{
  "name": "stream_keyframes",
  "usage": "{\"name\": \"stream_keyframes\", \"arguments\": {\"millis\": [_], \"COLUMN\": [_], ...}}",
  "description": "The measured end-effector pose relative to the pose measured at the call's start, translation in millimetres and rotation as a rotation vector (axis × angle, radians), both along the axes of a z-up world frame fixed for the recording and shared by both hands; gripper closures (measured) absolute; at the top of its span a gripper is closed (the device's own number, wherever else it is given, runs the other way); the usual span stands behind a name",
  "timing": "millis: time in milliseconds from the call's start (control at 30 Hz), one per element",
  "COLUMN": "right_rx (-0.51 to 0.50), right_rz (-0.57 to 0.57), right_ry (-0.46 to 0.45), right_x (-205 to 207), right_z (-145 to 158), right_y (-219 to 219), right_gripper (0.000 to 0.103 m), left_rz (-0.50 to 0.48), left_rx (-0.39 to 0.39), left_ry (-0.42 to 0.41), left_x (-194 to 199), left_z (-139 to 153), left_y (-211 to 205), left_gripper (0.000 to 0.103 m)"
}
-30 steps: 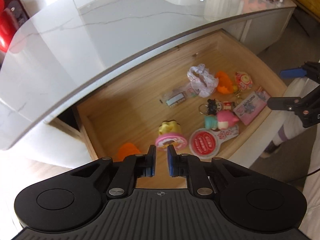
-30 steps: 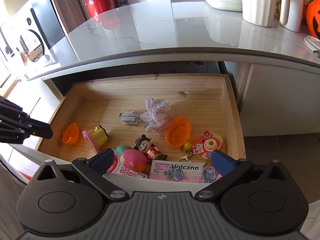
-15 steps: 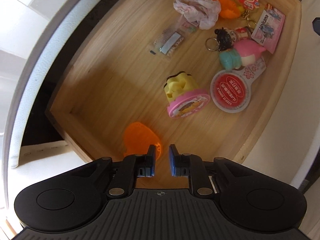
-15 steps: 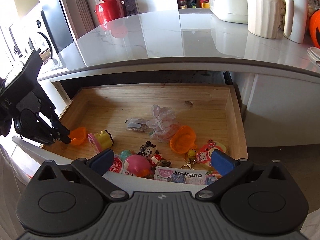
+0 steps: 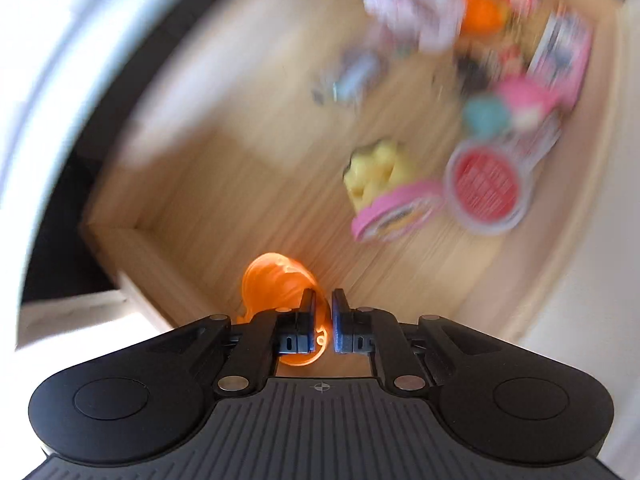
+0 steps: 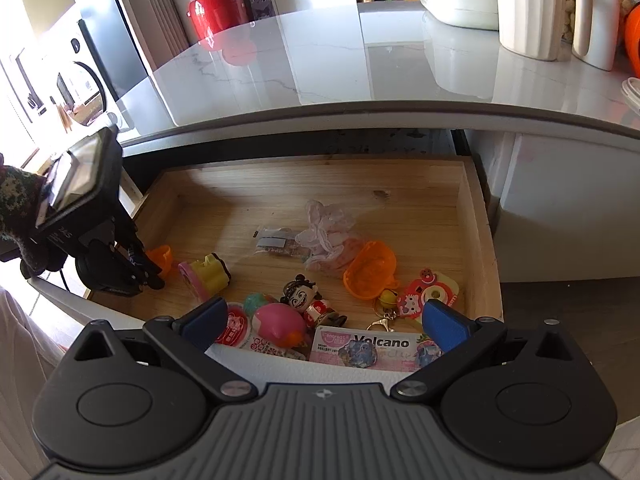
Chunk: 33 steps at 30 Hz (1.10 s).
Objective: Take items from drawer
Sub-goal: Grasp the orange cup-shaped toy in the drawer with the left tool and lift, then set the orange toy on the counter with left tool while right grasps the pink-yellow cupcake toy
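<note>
Left wrist view: left gripper (image 5: 323, 300) clenched, apparently pinching rim of orange shell (image 5: 276, 280), drawer (image 5: 132, 276) corner.

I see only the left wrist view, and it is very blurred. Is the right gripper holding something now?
Observer: No. The right gripper is open and empty, over the front edge of the drawer.
Operator: What is the pink card near the front wall?
Observer: The card has the word "Volcano" printed on it.
Operator: What stands on the counter behind?
Observer: A white ribbed jug stands at the far right of the counter.
</note>
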State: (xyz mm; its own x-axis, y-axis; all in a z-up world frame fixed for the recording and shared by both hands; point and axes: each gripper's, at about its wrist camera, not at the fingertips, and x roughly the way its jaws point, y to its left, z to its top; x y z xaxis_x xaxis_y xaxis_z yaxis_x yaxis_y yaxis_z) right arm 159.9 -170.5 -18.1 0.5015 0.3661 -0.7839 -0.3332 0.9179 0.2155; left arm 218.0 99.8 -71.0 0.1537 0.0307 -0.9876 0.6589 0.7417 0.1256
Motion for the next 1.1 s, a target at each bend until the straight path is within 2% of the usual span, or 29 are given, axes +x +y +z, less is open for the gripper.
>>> {"name": "stream_keyframes", "arguments": {"millis": [67, 100, 133, 233, 333, 400, 567, 633, 700, 767, 867, 967, 1033, 1067, 1100], "right_rx": [-0.013, -0.028, -0.045, -0.107, -0.145, -0.167, -0.195, -0.260, -0.340, -0.379, -0.424, -0.442, -0.457, -0.456, -0.448], "right_rz": [0.017, 0.024, 0.028, 0.055, 0.125, 0.193, 0.426, 0.521, 0.585, 0.633, 0.727, 0.754, 0.743, 0.738, 0.731], "right_ry": [0.023, 0.013, 0.000, -0.010, 0.058, 0.113, 0.226, 0.256, 0.280, 0.308, 0.294, 0.303, 0.314, 0.330, 0.340], "right_x": [11, 16, 21, 42, 64, 76, 94, 96, 96, 97, 92, 89, 89, 89, 90], "right_z": [4, 9, 15, 35, 44, 43, 19, 1, -20, -37, -52, -66, -74, -77, -78], "right_y": [-1, -1, 0, 11, 33, 55, 127, 157, 183, 200, 220, 234, 239, 240, 240], "right_gripper": [0.000, 0.000, 0.000, 0.000, 0.000, 0.000, 0.000, 0.008, 0.022, 0.027, 0.028, 0.028, 0.035, 0.052, 0.055], "left_rz": [0.093, 0.147, 0.183, 0.302, 0.476, 0.541, 0.553, 0.555, 0.568, 0.582, 0.596, 0.599, 0.594, 0.594, 0.594], "left_rx": [-0.173, -0.298, -0.382, -0.573, -0.741, -0.763, -0.751, -0.722, -0.699, -0.706, -0.733, -0.715, -0.699, -0.700, -0.703], "left_ry": [-0.039, -0.067, -0.097, -0.158, -0.128, -0.112, -0.163, -0.200, -0.238, -0.257, -0.260, -0.252, -0.258, -0.260, -0.264], "left_x": [-7, -13, -20, -32, -35, -37, -45, -46, -50, -50, -48, -44, -45, -45, -47], "left_z": [27, 43, 54, 71, 69, 66, 68, 62, 63, 65, 63, 60, 61, 62, 62], "left_y": [10, 17, 21, 35, 63, 75, 83, 81, 85, 90, 96, 97, 96, 97, 98], "left_gripper": [0.093, 0.093, 0.093, 0.093, 0.093, 0.093, 0.093, 0.093, 0.093, 0.093, 0.093, 0.093, 0.093, 0.093, 0.093]}}
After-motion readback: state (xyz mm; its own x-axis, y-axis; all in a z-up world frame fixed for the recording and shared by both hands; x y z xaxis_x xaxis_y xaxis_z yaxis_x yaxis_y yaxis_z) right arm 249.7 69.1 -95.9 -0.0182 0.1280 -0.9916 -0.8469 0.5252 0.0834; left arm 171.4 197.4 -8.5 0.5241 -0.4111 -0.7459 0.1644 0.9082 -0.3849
